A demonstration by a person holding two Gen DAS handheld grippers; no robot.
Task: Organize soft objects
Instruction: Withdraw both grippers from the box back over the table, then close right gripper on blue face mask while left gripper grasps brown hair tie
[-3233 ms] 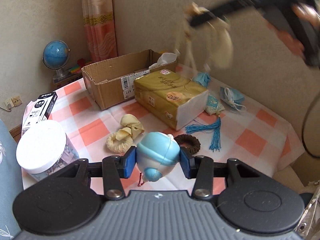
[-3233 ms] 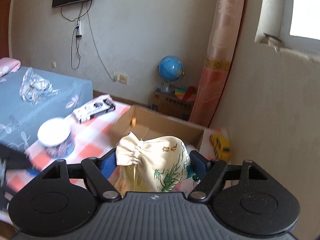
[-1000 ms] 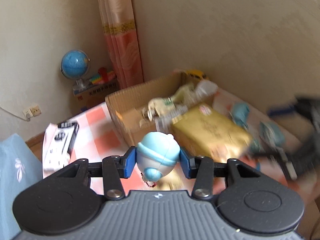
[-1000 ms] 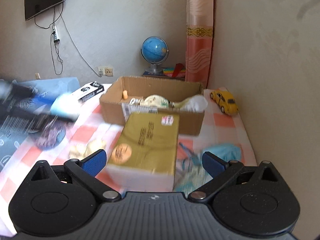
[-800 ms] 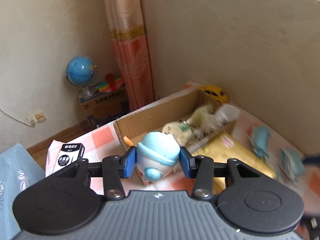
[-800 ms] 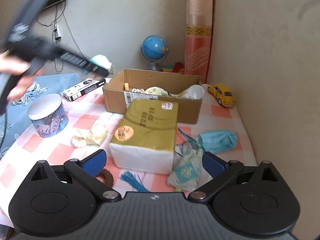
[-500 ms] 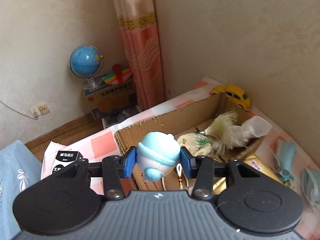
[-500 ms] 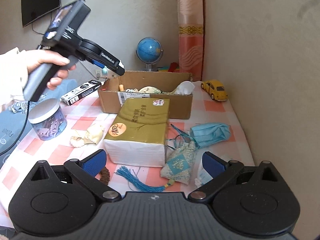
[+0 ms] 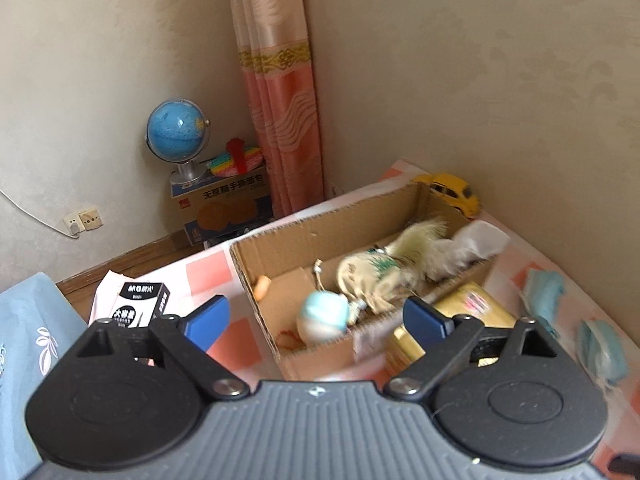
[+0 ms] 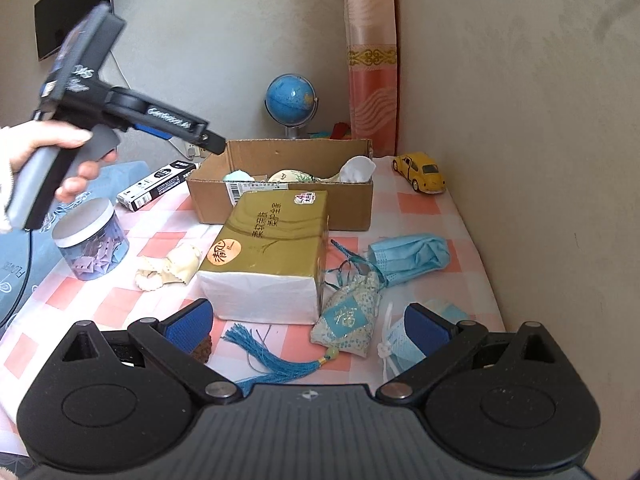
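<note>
Just now the left tongs (image 9: pixel 316 320) are opening over the cardboard box (image 9: pixel 280 240), and nothing is left between their blue pads. Half a second ago they were clamped on the pale blue round soft toy (image 9: pixel 324 316); it now lies inside the box near its front wall, blurred in the left wrist view, so it may not have settled. That release puts one more soft item where the others are gathered. The cream drawstring pouch (image 9: pixel 368 276), which the right tongs carried a few seconds ago, also lies in the box, beside a white crumpled piece (image 9: pixel 476 240).

The right tongs (image 10: pixel 308 320) stand wide and empty, low over the checked table (image 10: pixel 432 208). Just ahead of them lie a blue patterned sachet (image 10: pixel 348 320) with a tassel, a folded blue face mask (image 10: pixel 412 256) and a second mask (image 10: pixel 404 340) close to the right pad. A cream frilled cloth piece (image 10: pixel 168 268) rests left of the gold tissue pack (image 10: pixel 272 248). Judging by this, sorting is partway done and the sachet or a mask looks the likely next pick.

The toy reads as a rounded, squashy ball, light blue above and whitish below.
</note>
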